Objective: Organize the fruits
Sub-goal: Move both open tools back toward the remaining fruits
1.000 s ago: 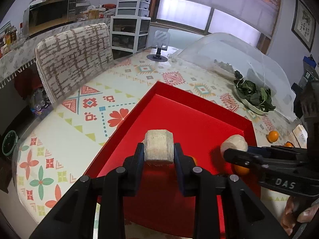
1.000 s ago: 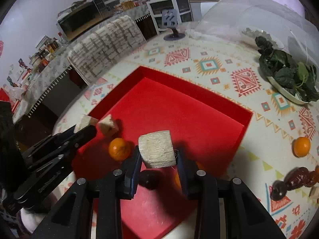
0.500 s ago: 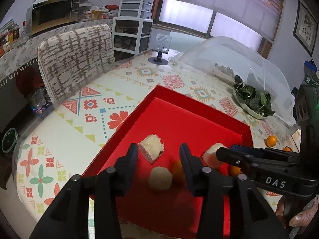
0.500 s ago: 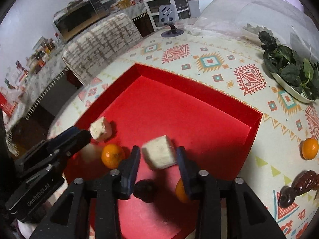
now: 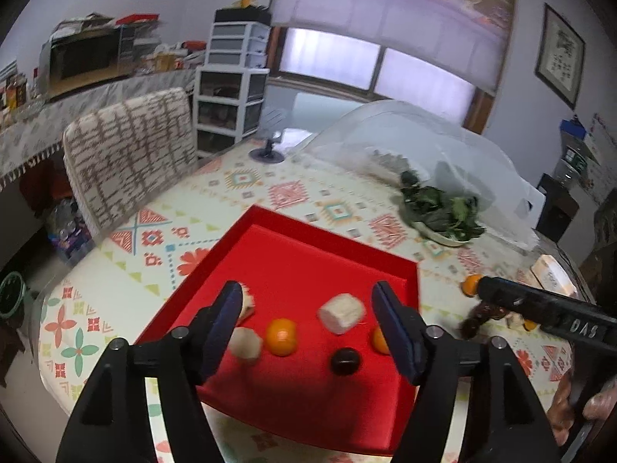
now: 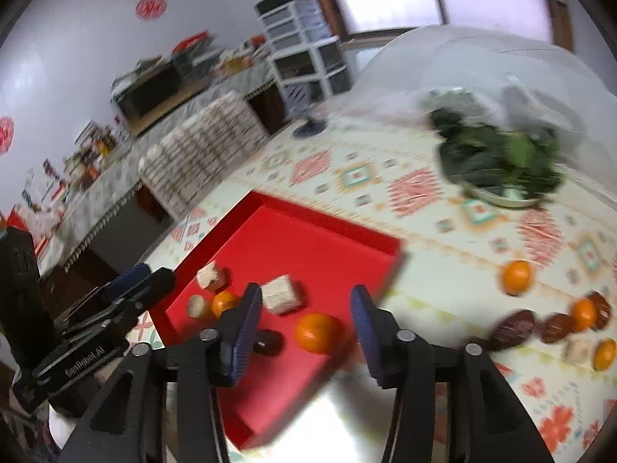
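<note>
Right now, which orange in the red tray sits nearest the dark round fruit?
The orange at the tray's right side, just beside the dark fruit; the other orange lies among the pale chunks.

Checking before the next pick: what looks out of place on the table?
Nothing spilled or damaged. Several oranges and dark fruits lie loose on the tablecloth, outside the red tray that already holds others.

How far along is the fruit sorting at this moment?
Partway. Done: three pale chunks, two oranges and a dark fruit lie in the red tray. In hand: nothing; left gripper and right gripper are opening, empty. Left: oranges and dark fruits on the tablecloth.
</note>
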Demonstrator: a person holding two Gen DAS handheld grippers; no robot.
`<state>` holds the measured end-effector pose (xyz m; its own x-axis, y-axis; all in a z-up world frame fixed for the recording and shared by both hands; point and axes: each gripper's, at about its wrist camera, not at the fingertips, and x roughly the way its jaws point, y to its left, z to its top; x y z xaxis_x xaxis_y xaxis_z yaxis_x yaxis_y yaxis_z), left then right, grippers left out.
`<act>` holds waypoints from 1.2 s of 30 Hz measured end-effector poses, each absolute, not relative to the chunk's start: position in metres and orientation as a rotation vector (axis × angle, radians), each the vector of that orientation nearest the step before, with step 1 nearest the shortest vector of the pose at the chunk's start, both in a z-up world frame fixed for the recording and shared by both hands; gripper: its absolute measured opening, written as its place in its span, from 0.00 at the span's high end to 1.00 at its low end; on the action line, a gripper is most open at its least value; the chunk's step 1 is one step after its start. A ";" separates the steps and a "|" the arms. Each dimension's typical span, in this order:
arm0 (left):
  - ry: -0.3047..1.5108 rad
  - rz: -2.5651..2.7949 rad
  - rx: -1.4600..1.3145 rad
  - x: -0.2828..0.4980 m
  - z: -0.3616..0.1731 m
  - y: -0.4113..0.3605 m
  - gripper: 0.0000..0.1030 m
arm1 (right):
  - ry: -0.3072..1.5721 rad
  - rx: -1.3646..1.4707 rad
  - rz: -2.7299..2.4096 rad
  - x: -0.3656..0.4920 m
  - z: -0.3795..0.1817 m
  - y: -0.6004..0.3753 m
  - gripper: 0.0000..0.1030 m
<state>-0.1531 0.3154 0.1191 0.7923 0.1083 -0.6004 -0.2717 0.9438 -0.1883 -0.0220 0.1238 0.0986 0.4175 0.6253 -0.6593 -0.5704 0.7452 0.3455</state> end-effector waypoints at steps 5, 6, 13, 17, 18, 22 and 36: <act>0.626 0.160 -0.228 -0.150 0.125 0.283 0.31 | 0.818 0.136 0.650 -0.026 0.108 0.050 0.45; 0.629 0.149 -0.216 -0.149 0.126 0.275 0.31 | 0.808 0.136 0.617 -0.028 0.108 0.032 0.45; 0.655 0.068 -0.175 -0.141 0.123 0.228 0.30 | 0.797 0.152 0.420 -0.032 0.099 -0.066 0.45; 0.691 0.000 -0.155 -0.130 0.116 0.199 0.30 | 0.832 0.204 0.361 -0.025 0.082 -0.106 0.45; 0.700 -0.019 -0.147 -0.127 0.115 0.192 0.30 | 0.839 0.211 0.354 -0.023 0.077 -0.111 0.45; 0.721 -0.066 -0.085 -0.115 0.109 0.165 0.30 | 0.871 0.225 0.344 -0.011 0.057 -0.121 0.45; 0.906 -0.169 0.048 -0.022 0.049 0.101 0.30 | 0.929 0.209 0.327 0.033 0.017 -0.114 0.45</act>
<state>-0.0223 0.1008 0.0489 0.6047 -0.1256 -0.7865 0.1660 0.9857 -0.0298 0.0330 -0.1142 0.0174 0.5546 0.3637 -0.7484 -0.1858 0.9308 0.3147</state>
